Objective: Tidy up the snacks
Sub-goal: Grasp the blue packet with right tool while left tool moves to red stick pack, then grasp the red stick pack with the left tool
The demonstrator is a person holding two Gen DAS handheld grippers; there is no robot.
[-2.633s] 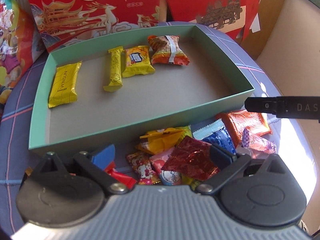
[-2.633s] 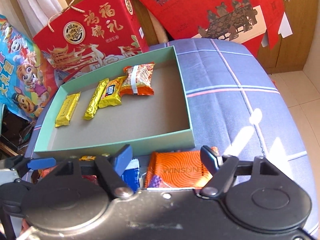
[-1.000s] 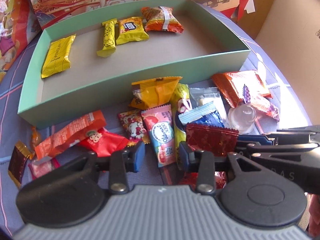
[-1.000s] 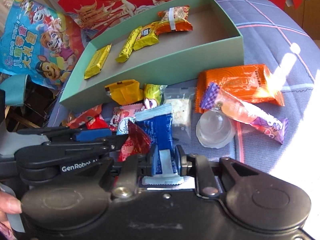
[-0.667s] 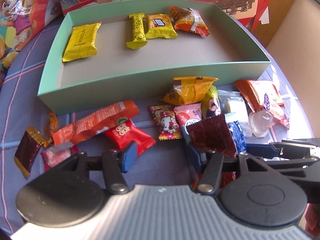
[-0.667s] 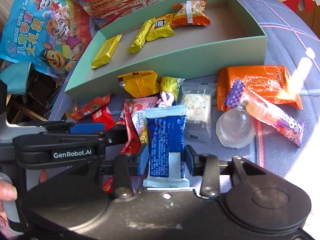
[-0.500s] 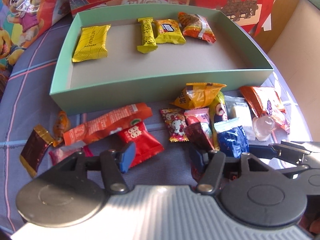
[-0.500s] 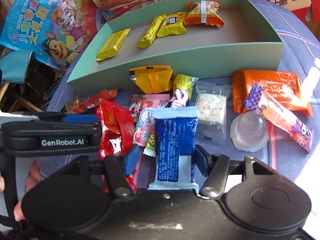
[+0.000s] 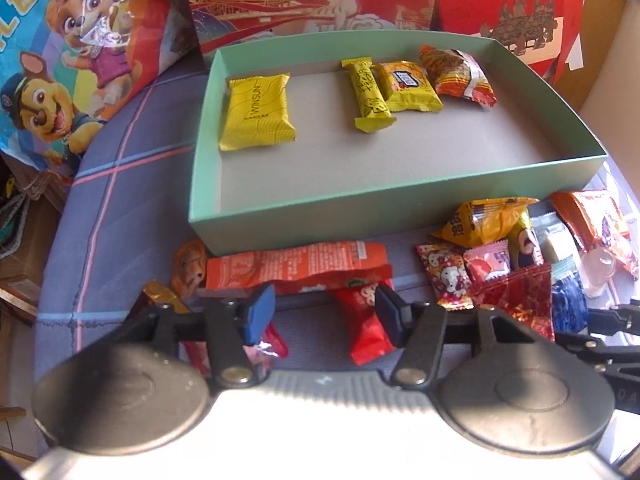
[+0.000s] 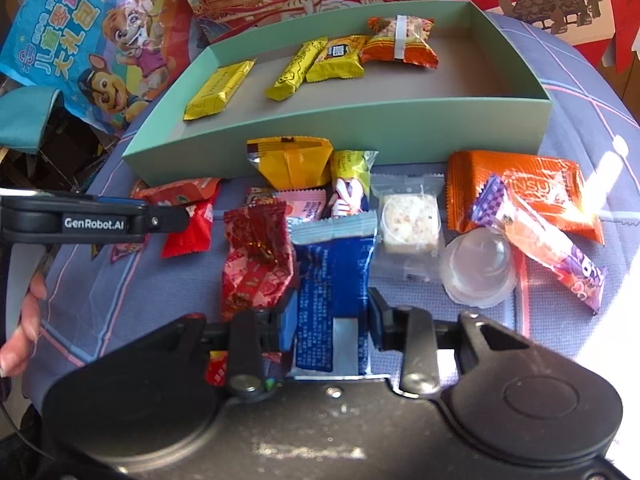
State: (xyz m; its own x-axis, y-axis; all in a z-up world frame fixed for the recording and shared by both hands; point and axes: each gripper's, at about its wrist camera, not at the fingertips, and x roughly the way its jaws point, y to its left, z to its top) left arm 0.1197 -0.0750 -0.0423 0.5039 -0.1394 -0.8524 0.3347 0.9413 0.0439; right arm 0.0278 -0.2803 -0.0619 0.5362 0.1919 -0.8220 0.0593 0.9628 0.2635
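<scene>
As seen, four snacks [image 9: 376, 94] in box [image 9: 400, 204], perhaps fifteen outside

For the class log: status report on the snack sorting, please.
Right hand-held gripper closing around blue foil snack packet. Left hand-held gripper open over red wrapped candy. Green cardboard tray holds four snacks; crinkled red wrapper crowds blue packet.

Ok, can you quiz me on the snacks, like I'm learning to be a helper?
1. How many snacks lie inside the green box?
2. True or false: the clear cup is inside the box.
3. What colour is the packet nearest the box's left wall? A) yellow B) blue C) purple

Key:
1. Four.
2. False: the clear cup sits outside the box, on the cloth.
3. A.
</scene>
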